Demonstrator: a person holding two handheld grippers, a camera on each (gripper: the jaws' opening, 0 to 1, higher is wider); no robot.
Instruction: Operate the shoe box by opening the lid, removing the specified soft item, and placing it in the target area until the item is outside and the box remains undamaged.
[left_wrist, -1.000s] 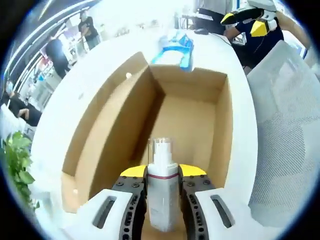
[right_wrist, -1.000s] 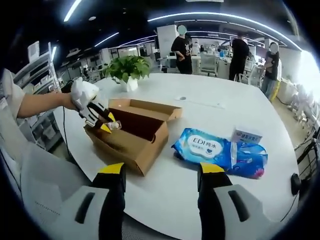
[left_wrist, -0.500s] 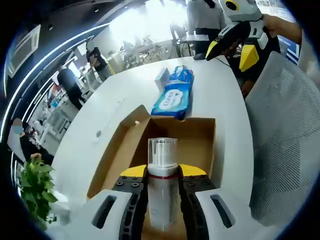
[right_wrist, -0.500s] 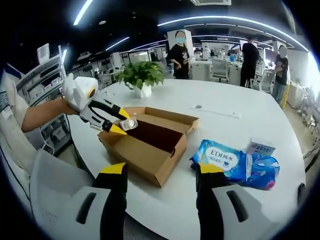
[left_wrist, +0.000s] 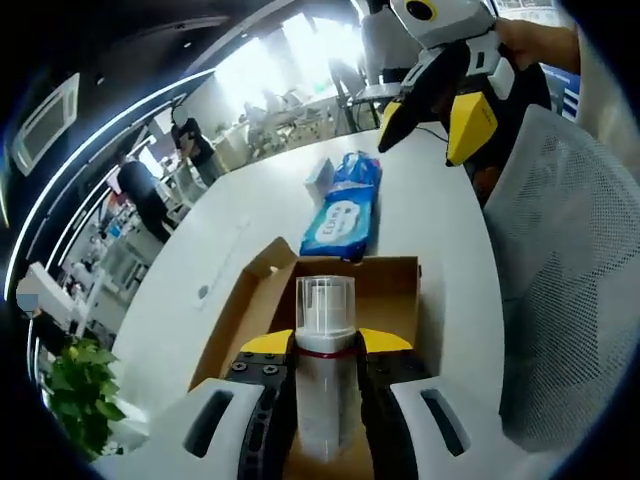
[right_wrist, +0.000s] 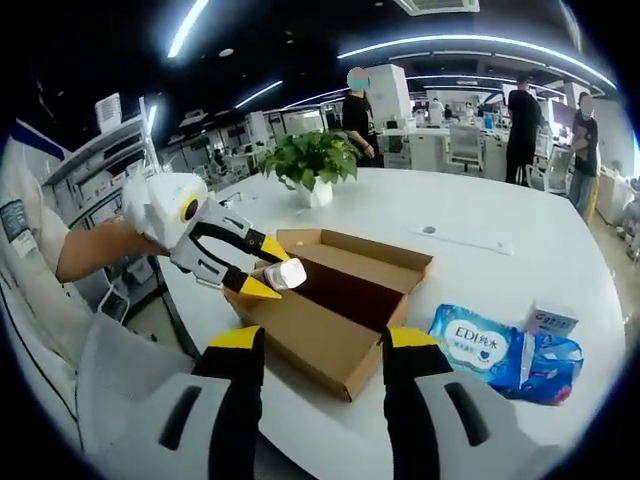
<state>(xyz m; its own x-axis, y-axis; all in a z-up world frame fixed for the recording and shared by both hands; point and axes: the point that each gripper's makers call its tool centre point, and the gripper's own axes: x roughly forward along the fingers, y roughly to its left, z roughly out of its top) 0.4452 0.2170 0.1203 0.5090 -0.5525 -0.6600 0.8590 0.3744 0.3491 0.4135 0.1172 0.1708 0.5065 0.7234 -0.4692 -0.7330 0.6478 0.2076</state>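
The open cardboard box (right_wrist: 340, 300) sat on the round white tabletop (right_wrist: 480, 235), its lid folded back flat on the far side, and as far as its dark inside could be seen in the right gripper view, nothing lay in it. In the left gripper view the box (left_wrist: 395, 290) ran away from the camera, much of its floor hidden behind the bottle and the jaws. The left tool (left_wrist: 325, 345) was clenched on a white bottle (left_wrist: 323, 380) with a clear cap, which stood upright between the yellow-tipped jaws; its lower end was cut off at the bottom edge. From the other side, the same left tool (right_wrist: 262, 270) held the bottle (right_wrist: 287, 273) above the box's near end, clear of the cardboard. The right tool (right_wrist: 320, 345) hung released over the near edge of the tabletop, its jaws well apart with nothing between them; it also showed high in the left gripper view (left_wrist: 430, 105), held in a hand. A blue pack of wipes (right_wrist: 500, 350) lay on the tabletop beyond the box's end, a small white carton (right_wrist: 550, 318) touching it; its print was too small to read. A potted plant (right_wrist: 318, 160) stood behind the box.
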